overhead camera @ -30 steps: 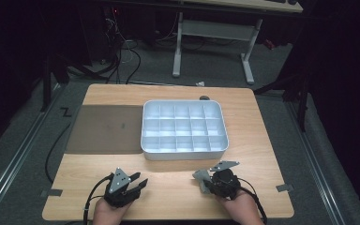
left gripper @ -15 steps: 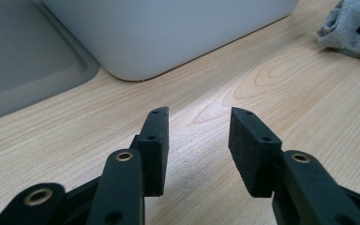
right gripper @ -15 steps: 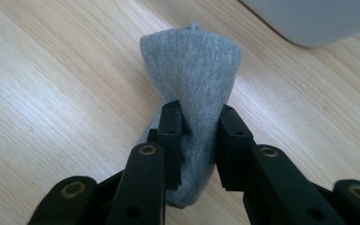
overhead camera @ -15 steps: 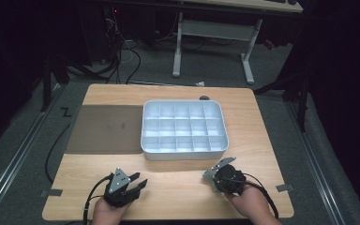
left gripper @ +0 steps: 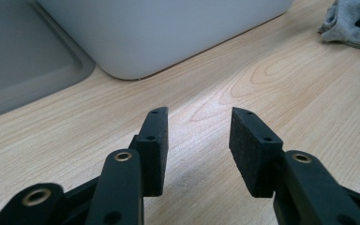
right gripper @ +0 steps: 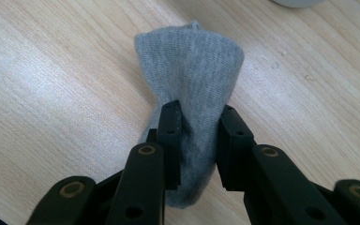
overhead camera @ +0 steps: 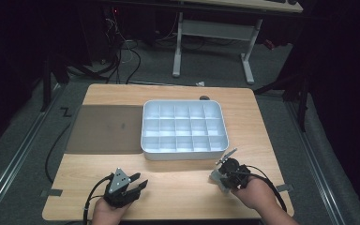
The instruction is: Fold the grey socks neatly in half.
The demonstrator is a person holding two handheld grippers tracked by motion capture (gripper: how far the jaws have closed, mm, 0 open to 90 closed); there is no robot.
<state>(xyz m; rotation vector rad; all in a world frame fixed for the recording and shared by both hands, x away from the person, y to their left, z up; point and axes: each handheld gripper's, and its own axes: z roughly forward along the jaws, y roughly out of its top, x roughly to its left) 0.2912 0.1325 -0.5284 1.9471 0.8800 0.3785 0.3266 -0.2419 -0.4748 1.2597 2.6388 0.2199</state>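
Sock (right gripper: 192, 65) — grey, pinched in right gripper (right gripper: 198, 123) above table (right gripper: 51, 93).

Black fingers (left gripper: 255, 150) with brass-ringed screw holes, grey three-cornered plate (overhead camera: 119, 177), trailing black cables.

One grey sock (right gripper: 192, 89) lies at the centre of the right gripper view. One white compartment tray (overhead camera: 184, 152) sits at the middle of the high view, divided into twenty cells, four rows of five. One dark mat (overhead camera: 105, 129) lies left of it. Two grippers show at the bottom: the left gripper (overhead camera: 130, 186) and the right gripper (overhead camera: 222, 171).
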